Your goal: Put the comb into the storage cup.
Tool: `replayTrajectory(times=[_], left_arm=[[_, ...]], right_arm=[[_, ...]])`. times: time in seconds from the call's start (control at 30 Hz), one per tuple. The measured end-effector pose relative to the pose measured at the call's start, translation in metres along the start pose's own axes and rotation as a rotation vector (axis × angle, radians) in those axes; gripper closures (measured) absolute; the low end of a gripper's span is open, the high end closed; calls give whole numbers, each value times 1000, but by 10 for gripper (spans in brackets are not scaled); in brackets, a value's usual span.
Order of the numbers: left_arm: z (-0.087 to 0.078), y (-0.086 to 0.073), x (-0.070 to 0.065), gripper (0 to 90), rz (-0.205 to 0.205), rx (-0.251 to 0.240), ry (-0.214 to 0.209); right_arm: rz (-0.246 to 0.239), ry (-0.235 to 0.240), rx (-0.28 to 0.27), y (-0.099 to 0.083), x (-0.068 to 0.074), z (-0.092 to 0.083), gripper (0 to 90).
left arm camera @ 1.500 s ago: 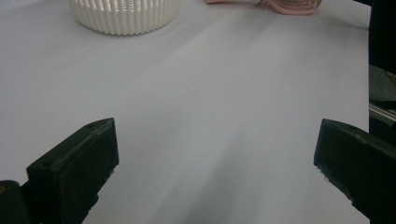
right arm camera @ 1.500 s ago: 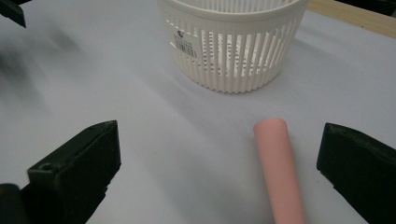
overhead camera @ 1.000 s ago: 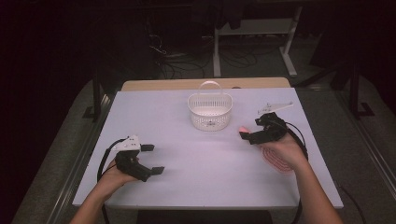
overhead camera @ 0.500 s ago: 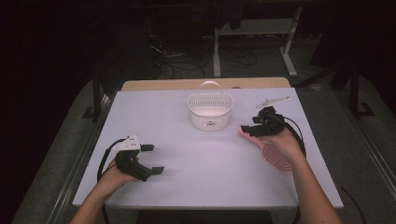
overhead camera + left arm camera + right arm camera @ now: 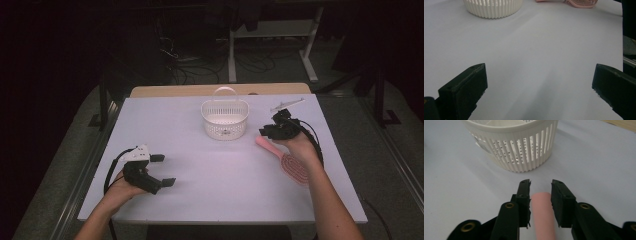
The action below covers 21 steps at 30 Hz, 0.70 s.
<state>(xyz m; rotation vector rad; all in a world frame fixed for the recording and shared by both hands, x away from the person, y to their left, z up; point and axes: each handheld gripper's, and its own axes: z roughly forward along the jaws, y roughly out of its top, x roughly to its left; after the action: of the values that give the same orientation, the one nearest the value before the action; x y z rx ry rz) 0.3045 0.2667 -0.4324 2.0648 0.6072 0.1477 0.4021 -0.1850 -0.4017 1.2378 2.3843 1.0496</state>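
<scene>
high view: above, looking forward-down | gripper views: low, close over table (image 5: pixel 210 175) | shared: basket (image 5: pixel 225 120)

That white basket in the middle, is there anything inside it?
From above, the white basket shows a pale floor with one small dark speck near its front wall. In the right gripper view, a pale flat shape shows through the slats. The walls cover the rest.

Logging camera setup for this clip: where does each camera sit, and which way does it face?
High view: above the near edge, looking forward and down on the white table; both forearms enter from below.
Left gripper view: low, between wide-apart fingers, facing the white slotted plastic basket.
Right gripper view: over the pink plastic hairbrush handle between fingers, facing the basket.
All three share basket and hairbrush.
</scene>
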Motion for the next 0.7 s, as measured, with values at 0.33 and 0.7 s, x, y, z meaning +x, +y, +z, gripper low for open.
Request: replayTrajectory(times=[0.33,0.7], left_arm=[[0,0,0,0,3,3,1],[0,0,0,0,5,6,1]], right_arm=[[11,-9,41,2,-5,9,864],[16,-27,89,4,-16,24,886]])
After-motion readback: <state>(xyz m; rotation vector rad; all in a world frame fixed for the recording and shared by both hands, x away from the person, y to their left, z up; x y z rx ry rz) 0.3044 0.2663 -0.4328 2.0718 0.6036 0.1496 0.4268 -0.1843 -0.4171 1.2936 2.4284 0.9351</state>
